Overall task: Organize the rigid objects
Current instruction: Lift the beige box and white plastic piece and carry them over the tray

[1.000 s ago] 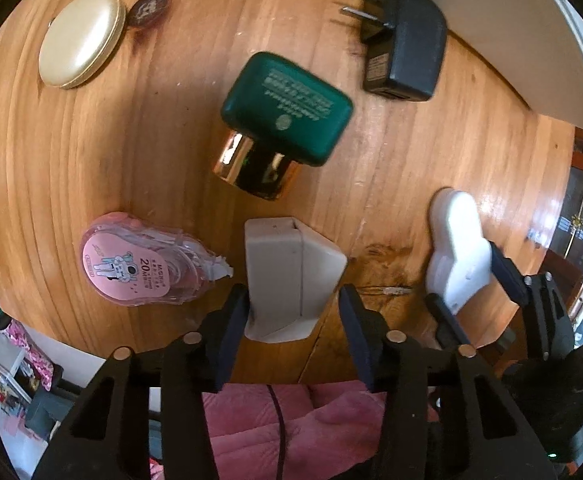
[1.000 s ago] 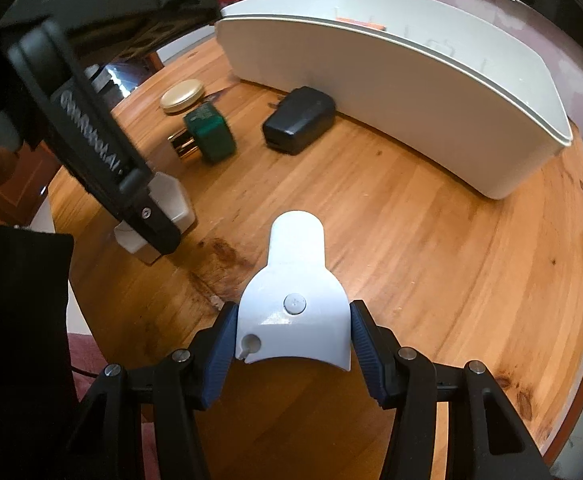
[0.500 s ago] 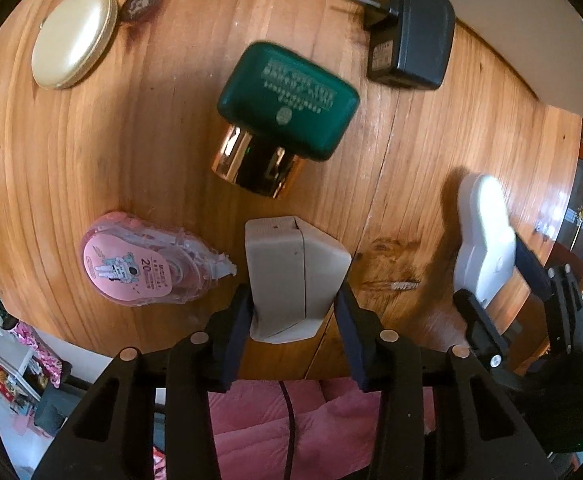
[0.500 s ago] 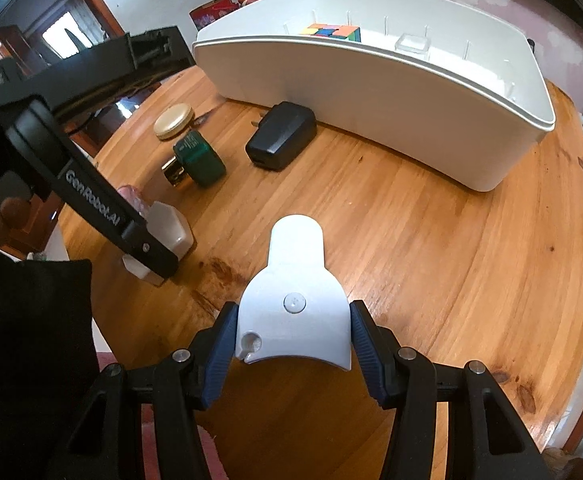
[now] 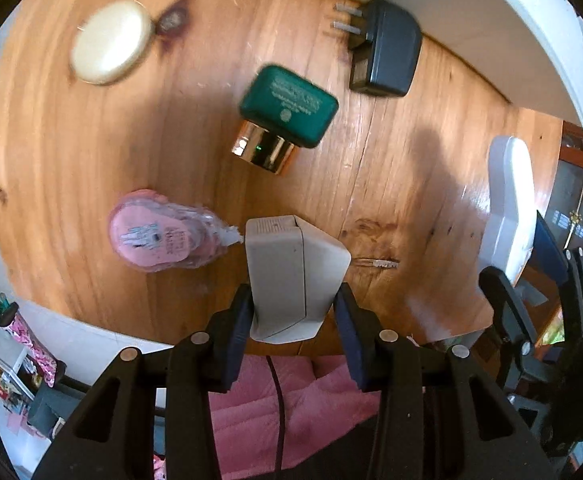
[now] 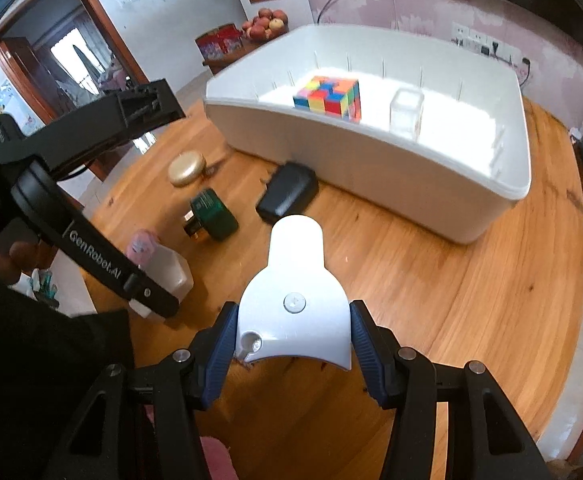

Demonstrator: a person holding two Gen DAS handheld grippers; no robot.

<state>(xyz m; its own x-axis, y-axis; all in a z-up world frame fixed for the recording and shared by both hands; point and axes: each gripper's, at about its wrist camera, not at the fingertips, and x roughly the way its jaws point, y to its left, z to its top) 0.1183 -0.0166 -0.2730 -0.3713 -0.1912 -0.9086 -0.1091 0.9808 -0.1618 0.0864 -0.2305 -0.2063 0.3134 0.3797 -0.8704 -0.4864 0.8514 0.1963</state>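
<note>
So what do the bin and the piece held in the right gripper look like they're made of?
White bin: looks like moulded plastic, smooth and semi-matte, with thin even walls, a rolled rim and ribs inside. White flared piece in the right gripper: probably hard plastic too, smooth satin surface, a round screw recess showing.

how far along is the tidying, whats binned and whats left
Done: multicoloured puzzle cube and clear plastic box sit in the white bin. In hand: left hand-held gripper holds a grey angular block; right hand-held gripper a white flared plastic piece. Left: black adapter, green case, cream disc, pink tape dispenser.
</note>
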